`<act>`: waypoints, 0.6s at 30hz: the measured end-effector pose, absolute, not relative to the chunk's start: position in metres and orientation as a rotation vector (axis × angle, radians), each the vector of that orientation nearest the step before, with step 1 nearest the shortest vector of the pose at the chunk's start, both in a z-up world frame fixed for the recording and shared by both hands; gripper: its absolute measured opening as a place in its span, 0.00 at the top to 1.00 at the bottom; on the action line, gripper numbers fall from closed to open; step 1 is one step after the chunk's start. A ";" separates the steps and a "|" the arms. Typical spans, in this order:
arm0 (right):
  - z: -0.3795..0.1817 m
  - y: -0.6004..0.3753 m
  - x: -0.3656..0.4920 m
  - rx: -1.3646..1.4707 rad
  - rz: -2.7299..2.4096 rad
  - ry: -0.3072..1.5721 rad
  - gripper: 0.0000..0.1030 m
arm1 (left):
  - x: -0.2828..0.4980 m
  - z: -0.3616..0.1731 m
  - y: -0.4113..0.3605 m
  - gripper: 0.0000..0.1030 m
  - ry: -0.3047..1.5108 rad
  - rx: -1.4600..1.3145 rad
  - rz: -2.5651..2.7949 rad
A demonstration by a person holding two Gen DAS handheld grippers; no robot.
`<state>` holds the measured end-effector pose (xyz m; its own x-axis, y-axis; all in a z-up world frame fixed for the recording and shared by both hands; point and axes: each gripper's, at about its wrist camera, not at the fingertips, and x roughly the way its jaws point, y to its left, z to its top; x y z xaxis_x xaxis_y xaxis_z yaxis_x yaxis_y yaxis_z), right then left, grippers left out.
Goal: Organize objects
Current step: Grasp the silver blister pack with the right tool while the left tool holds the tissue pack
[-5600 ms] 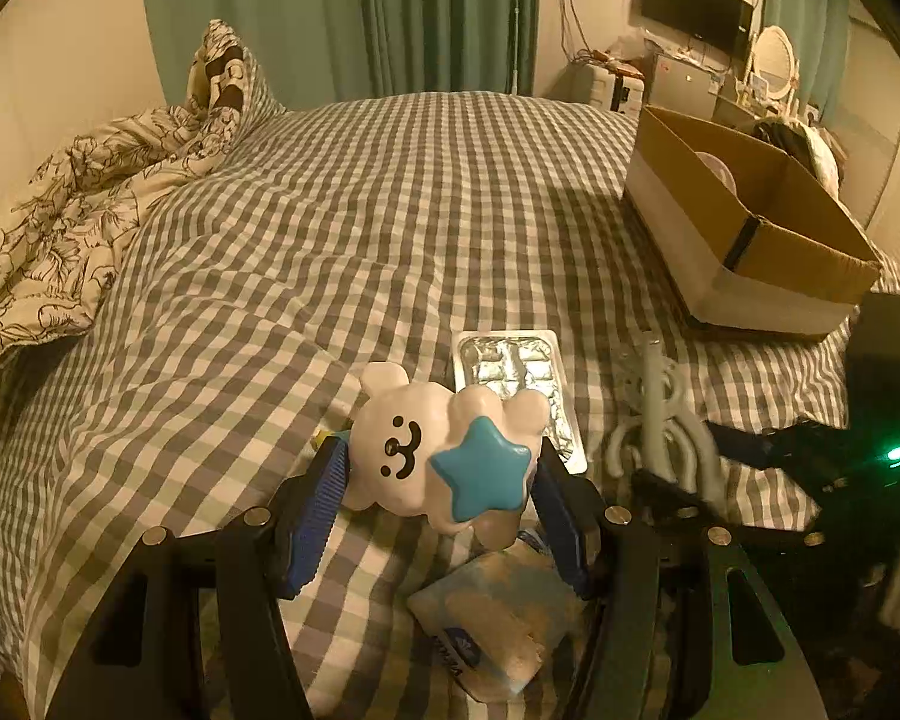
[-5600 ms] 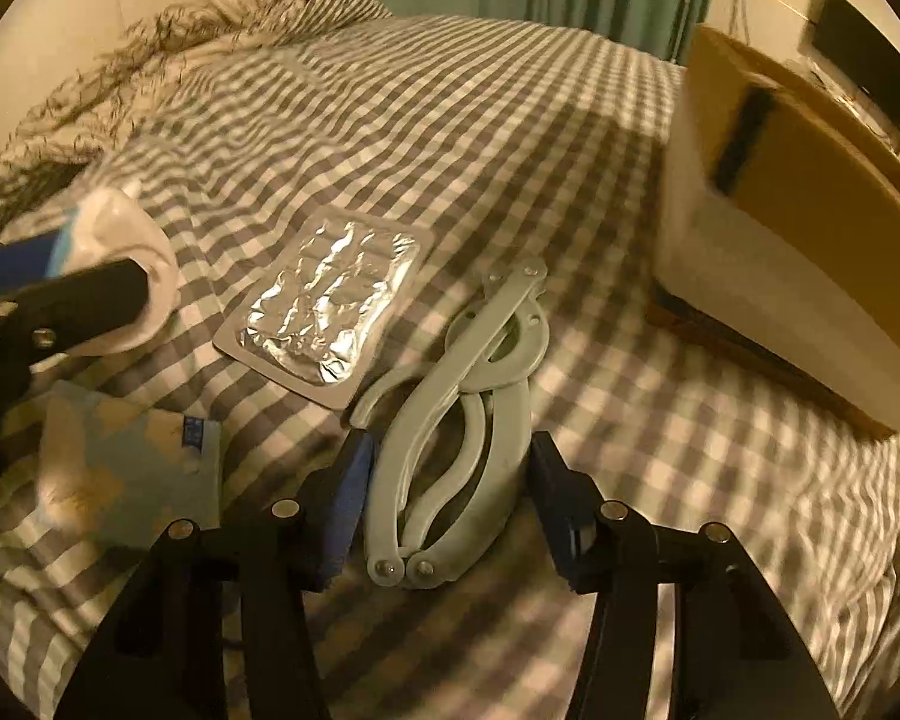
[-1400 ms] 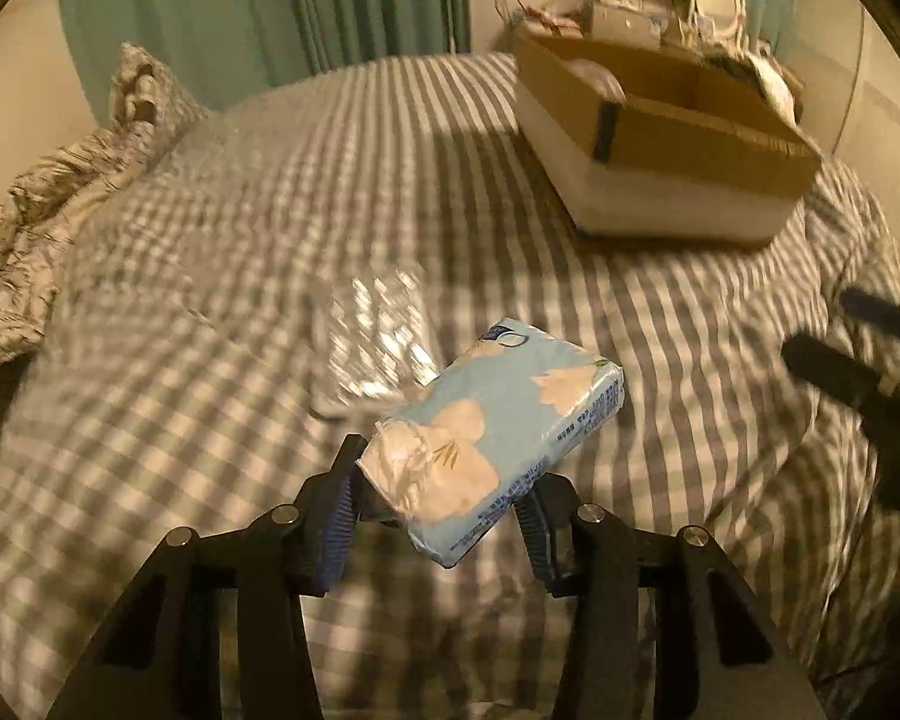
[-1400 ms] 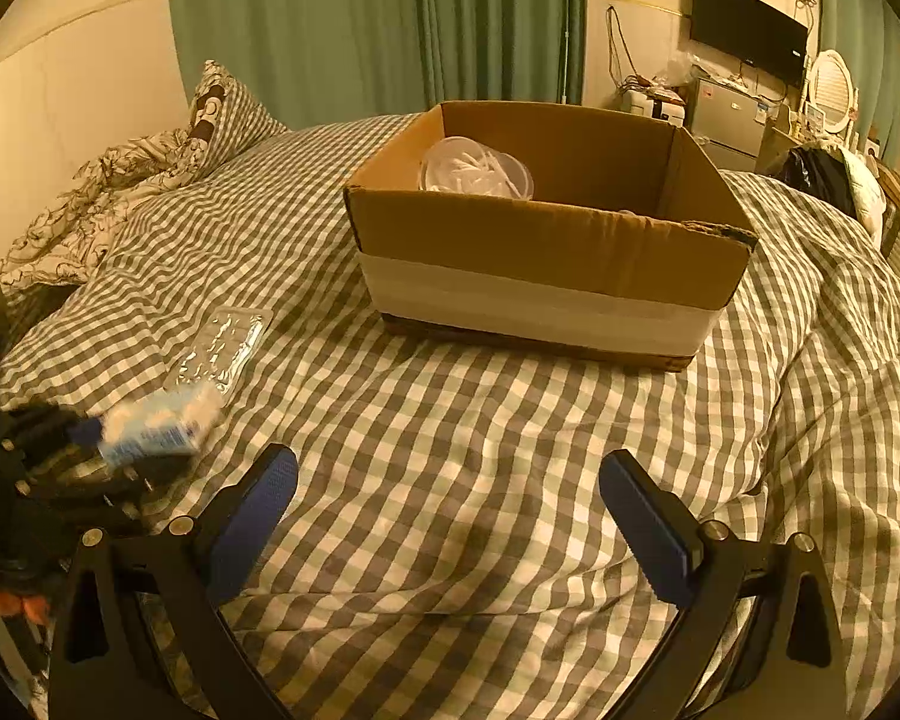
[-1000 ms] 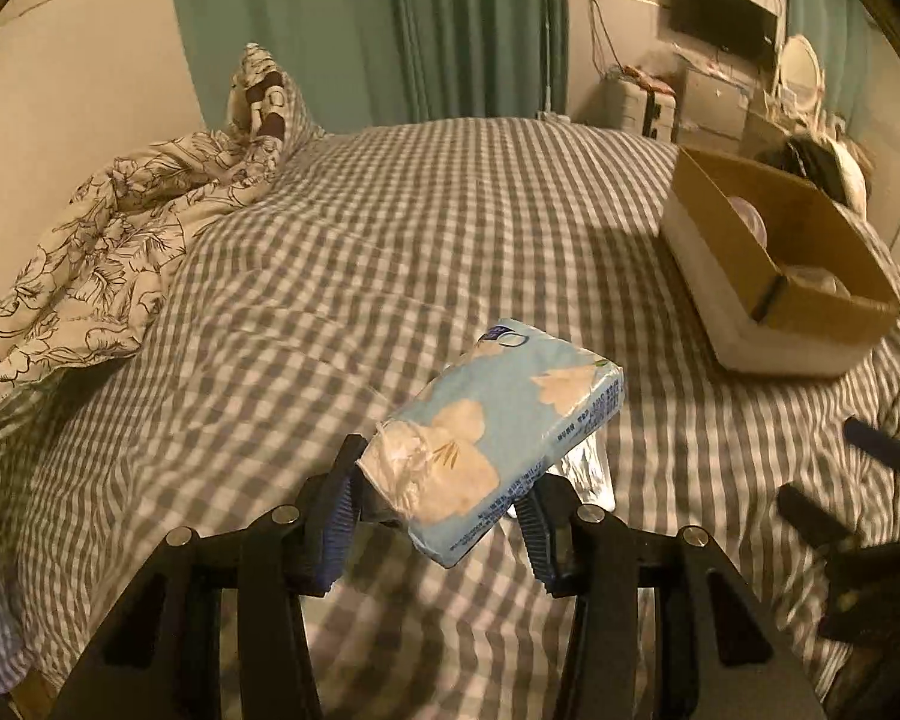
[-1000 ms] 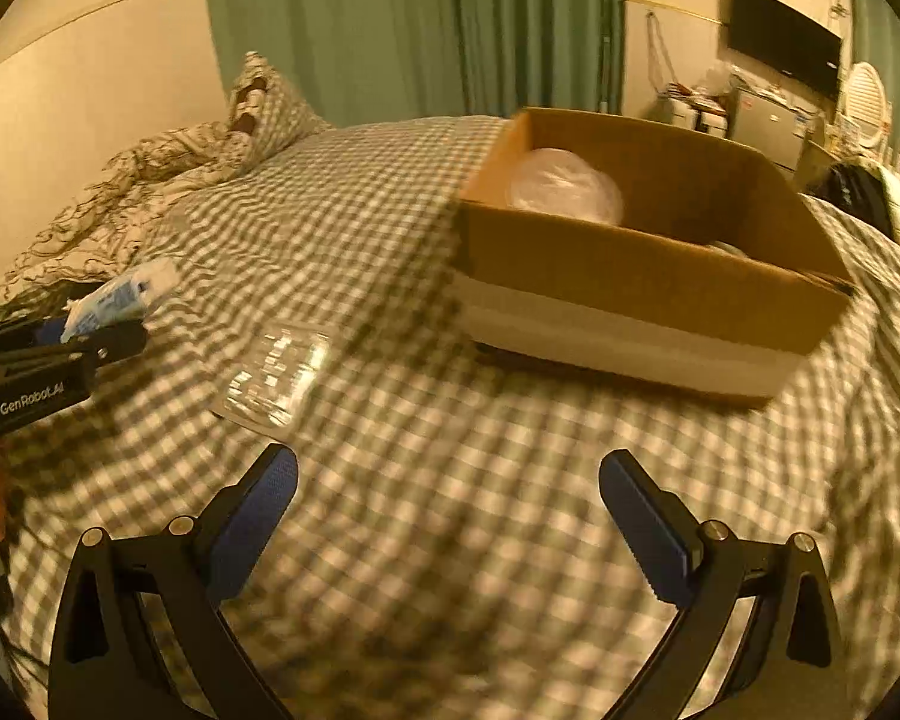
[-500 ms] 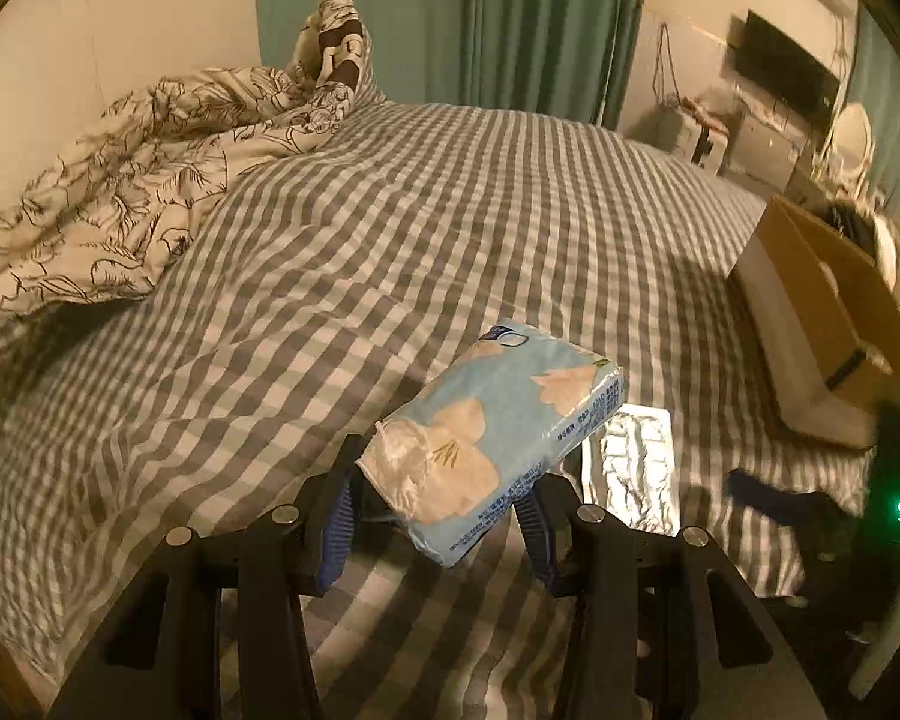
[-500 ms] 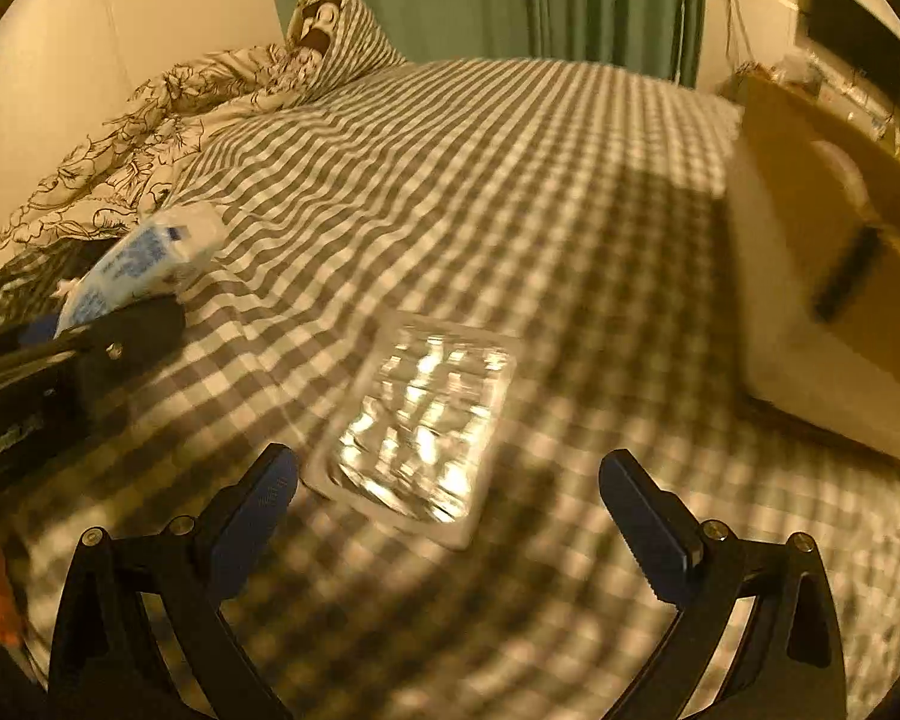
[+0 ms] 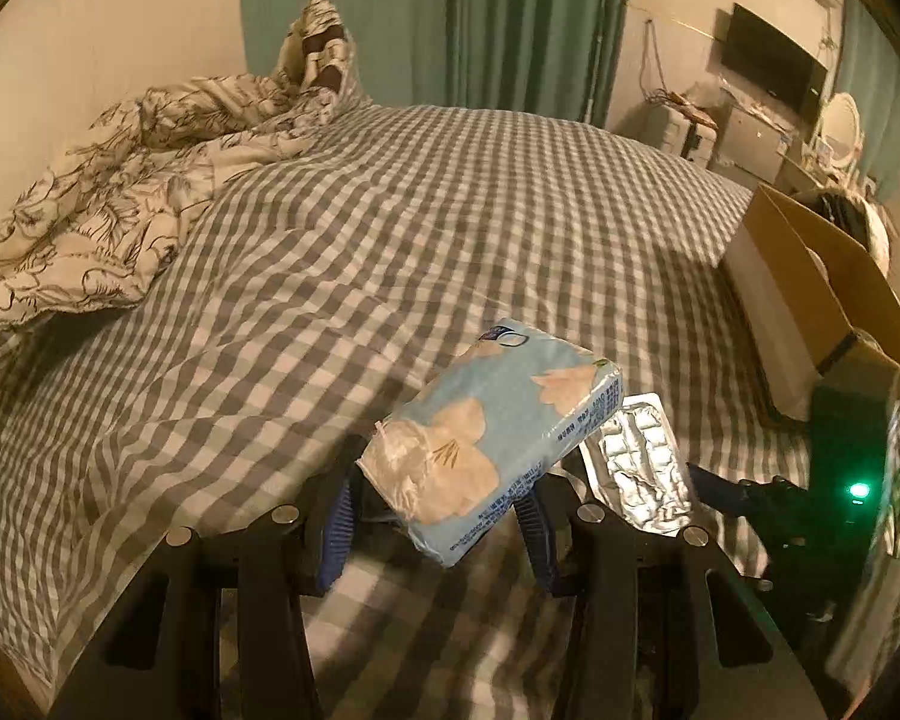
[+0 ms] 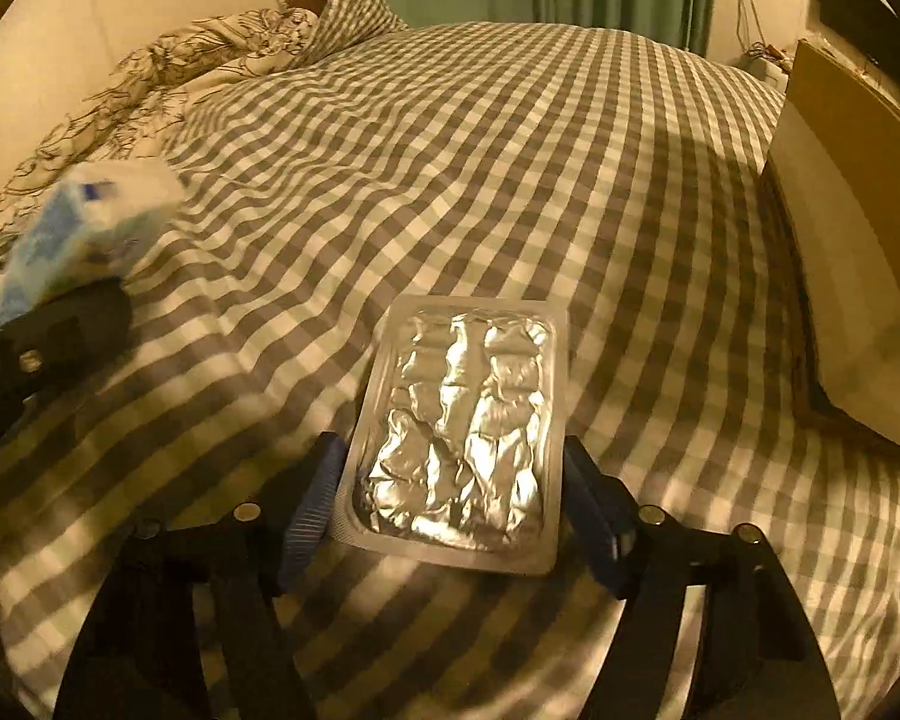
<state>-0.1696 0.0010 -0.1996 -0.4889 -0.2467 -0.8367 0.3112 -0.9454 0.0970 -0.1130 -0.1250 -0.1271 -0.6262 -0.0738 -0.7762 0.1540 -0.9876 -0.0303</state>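
My left gripper (image 9: 438, 516) is shut on a light blue tissue pack (image 9: 498, 432) and holds it above the checked bed cover; the pack also shows at the left of the right wrist view (image 10: 72, 234). A silver foil blister pack (image 10: 462, 432) lies flat on the cover, also seen in the left wrist view (image 9: 642, 462). My right gripper (image 10: 450, 510) is down at the blister pack with one finger on each long side; I cannot tell whether the pads touch it. The right gripper appears dark at the right of the left wrist view (image 9: 768, 504).
An open cardboard box (image 9: 822, 300) stands on the bed to the right, close to the blister pack; its side shows in the right wrist view (image 10: 858, 240). A crumpled floral duvet (image 9: 108, 210) and a pillow lie at the far left. Green curtains and a TV are behind.
My right gripper came down onto the blister pack and its jaws narrowed from wide open to either side of it. The left gripper keeps holding the tissue pack and has swung left.
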 end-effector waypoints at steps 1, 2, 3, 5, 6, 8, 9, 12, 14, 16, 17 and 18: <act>-0.195 0.007 -0.165 1.356 -2.467 0.095 0.32 | -0.112 -0.126 -0.122 0.53 0.129 1.292 -2.725; -0.191 0.010 -0.162 1.346 -2.471 0.097 0.32 | -0.111 -0.125 -0.118 0.53 0.115 1.293 -2.729; -0.187 0.014 -0.158 1.320 -2.465 0.101 0.32 | -0.109 -0.124 -0.115 0.53 0.106 1.291 -2.734; -0.175 0.023 -0.148 1.284 -2.484 0.116 0.32 | -0.105 -0.120 -0.108 0.53 0.100 1.291 -2.746; -0.169 0.028 -0.143 1.263 -2.494 0.124 0.33 | -0.104 -0.119 -0.105 0.53 0.103 1.297 -2.749; -0.156 0.042 -0.132 1.231 -2.517 0.132 0.33 | -0.100 -0.116 -0.095 0.53 0.102 1.310 -2.761; -0.150 0.050 -0.126 1.217 -2.529 0.135 0.33 | -0.098 -0.114 -0.090 0.53 0.099 1.312 -2.769; -0.126 0.079 -0.110 1.170 -2.576 0.121 0.33 | -0.094 -0.103 -0.070 0.53 0.084 1.307 -2.805; -0.110 0.096 -0.102 1.135 -2.607 0.105 0.33 | -0.091 -0.090 -0.051 0.53 0.058 1.284 -2.846; -0.091 0.113 -0.094 1.084 -2.648 0.095 0.33 | -0.091 -0.077 -0.032 0.53 0.026 1.261 -2.889; -0.082 0.120 -0.092 1.064 -2.665 0.093 0.33 | -0.091 -0.070 -0.022 0.53 0.011 1.247 -2.914; -0.073 0.129 -0.089 1.054 -2.697 0.091 0.33 | -0.092 -0.063 -0.012 0.53 -0.002 1.237 -2.935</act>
<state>-0.0889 0.1289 -0.0733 -0.7094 -0.2026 -0.6751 0.2478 -0.9683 0.0303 -0.0917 -0.0122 -0.0628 -0.6977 0.0395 -0.7153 -0.0406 -0.9991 -0.0155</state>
